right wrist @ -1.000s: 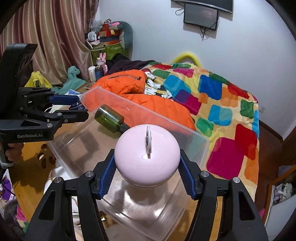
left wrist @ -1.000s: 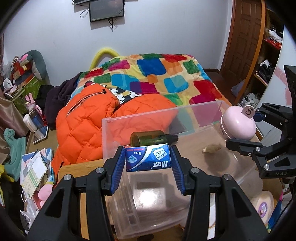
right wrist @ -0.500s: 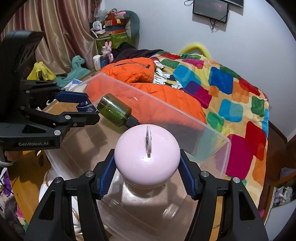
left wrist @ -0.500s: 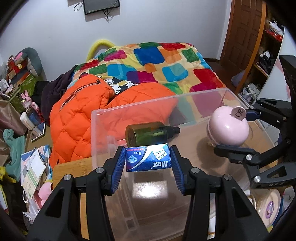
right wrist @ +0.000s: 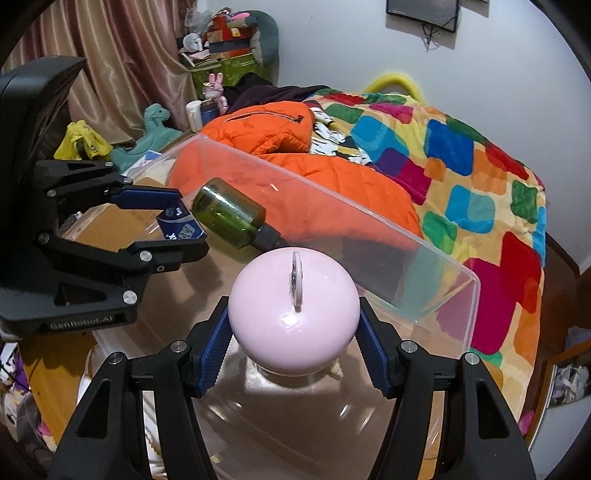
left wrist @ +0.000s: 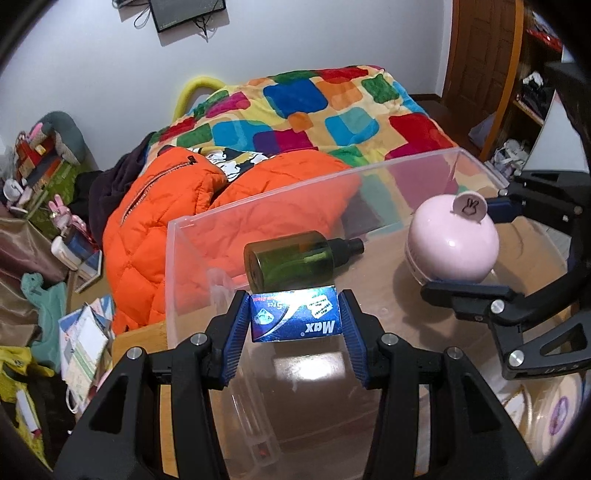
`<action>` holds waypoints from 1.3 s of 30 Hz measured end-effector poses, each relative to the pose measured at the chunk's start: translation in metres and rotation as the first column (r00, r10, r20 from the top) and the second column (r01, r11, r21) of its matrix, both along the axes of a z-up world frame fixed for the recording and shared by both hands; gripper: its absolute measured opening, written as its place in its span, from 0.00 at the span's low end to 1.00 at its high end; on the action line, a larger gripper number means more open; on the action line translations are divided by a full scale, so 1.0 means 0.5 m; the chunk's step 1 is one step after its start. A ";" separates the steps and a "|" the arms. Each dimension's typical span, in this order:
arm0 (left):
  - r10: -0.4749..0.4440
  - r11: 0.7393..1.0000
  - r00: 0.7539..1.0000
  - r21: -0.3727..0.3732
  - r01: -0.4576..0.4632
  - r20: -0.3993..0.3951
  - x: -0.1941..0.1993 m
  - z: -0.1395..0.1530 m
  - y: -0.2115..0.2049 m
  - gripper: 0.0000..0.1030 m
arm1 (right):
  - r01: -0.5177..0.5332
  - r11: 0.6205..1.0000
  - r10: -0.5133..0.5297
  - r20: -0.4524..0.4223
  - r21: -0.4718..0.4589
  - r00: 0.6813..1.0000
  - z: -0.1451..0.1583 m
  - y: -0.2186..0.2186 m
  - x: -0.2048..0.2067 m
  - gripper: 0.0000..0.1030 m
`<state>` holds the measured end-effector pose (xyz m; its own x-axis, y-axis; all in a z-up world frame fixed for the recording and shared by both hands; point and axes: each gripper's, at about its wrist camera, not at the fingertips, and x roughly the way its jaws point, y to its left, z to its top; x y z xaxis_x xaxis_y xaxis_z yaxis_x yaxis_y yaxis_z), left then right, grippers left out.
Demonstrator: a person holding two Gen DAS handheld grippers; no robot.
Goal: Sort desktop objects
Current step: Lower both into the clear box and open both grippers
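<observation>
Even, fairly bright indoor light falls from above. It glares white on the blue box [left wrist: 294, 315], leaves a small highlight on the pink dome [right wrist: 293, 310], and streaks the clear bin [left wrist: 192, 266] floor. Shadows are soft. Fisheye bending darkens every corner; focus stays sharp.

A white wall [left wrist: 110, 74] carried a dark flat screen [left wrist: 186, 13]. Below stood a bed under a multicoloured patchwork quilt [left wrist: 325, 103], a brown wooden door [left wrist: 480, 55] and, probably, pinkish-brown curtains [right wrist: 122, 74].
</observation>
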<state>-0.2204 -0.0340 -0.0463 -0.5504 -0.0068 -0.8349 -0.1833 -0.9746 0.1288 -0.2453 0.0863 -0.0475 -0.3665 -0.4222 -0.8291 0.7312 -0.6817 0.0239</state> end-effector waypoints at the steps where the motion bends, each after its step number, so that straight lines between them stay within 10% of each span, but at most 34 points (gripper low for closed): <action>1: -0.003 1.000 1.000 -0.004 0.003 0.000 0.001 -0.002 0.002 0.47 | 0.002 1.000 -0.002 0.008 -0.006 1.000 -0.002 0.000 -0.002 0.58; 39: -0.004 0.999 1.000 -0.045 0.003 -0.017 0.002 0.000 0.008 0.73 | 0.028 0.999 -0.030 0.088 0.021 0.996 -0.017 -0.003 -0.022 0.62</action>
